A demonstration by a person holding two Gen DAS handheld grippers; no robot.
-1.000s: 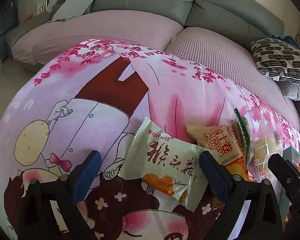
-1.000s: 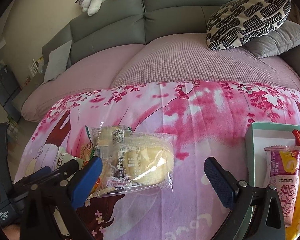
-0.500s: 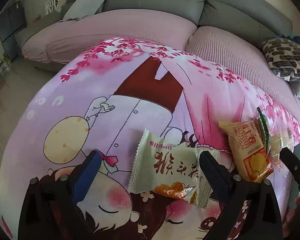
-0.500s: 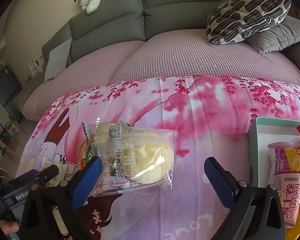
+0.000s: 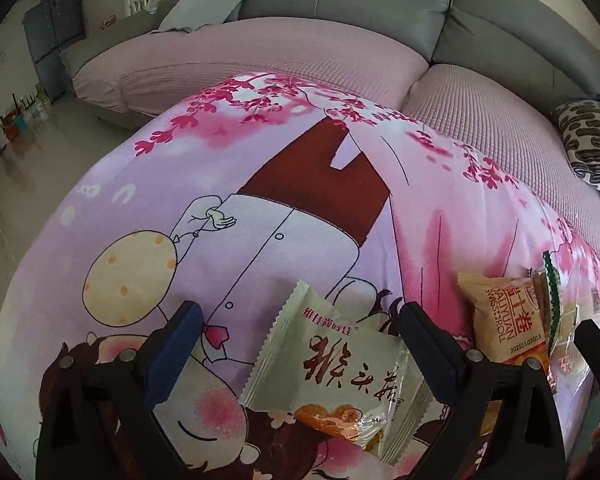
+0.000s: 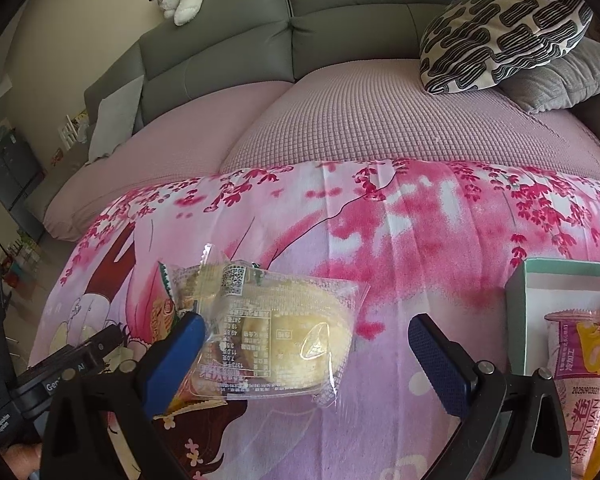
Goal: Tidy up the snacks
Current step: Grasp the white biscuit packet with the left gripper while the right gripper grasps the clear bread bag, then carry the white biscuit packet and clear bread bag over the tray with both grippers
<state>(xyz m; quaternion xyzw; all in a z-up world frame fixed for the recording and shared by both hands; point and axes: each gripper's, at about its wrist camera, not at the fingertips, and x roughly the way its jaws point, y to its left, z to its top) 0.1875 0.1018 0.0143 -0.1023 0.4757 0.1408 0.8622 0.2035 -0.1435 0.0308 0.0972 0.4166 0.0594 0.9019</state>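
Since a second ago my left gripper (image 5: pixel 296 344) has drawn back and swung left, so the pale green snack packet (image 5: pixel 336 372) now sits lower between my fingers and more of the cartoon-print cloth (image 5: pixel 260 184) shows at 12 o'clock. My right gripper (image 6: pixel 304 340) has eased forward over the clear bread packet (image 6: pixel 276 340).

My left fingers stand wide apart with nothing gripped; the green packet lies flat on the cloth in the gap, its right edge close to my right finger, though I cannot tell if they touch. At 3 o'clock from it lies an orange Swiss roll packet (image 5: pixel 504 320), with the clear bread packet's edge just beyond.

My right fingers are spread wide too, holding nothing. The bread packet lies on the cloth toward 9 o'clock of the gap, its left end overlapping my left finger (image 6: pixel 176 356) in the view; contact is unclear. At 3 o'clock stands a pale green box (image 6: pixel 520 312) with a pink-and-yellow roll packet (image 6: pixel 580 368) inside it. My left gripper's body shows at 8 o'clock. The sofa (image 6: pixel 340 92) lies at 12 o'clock.
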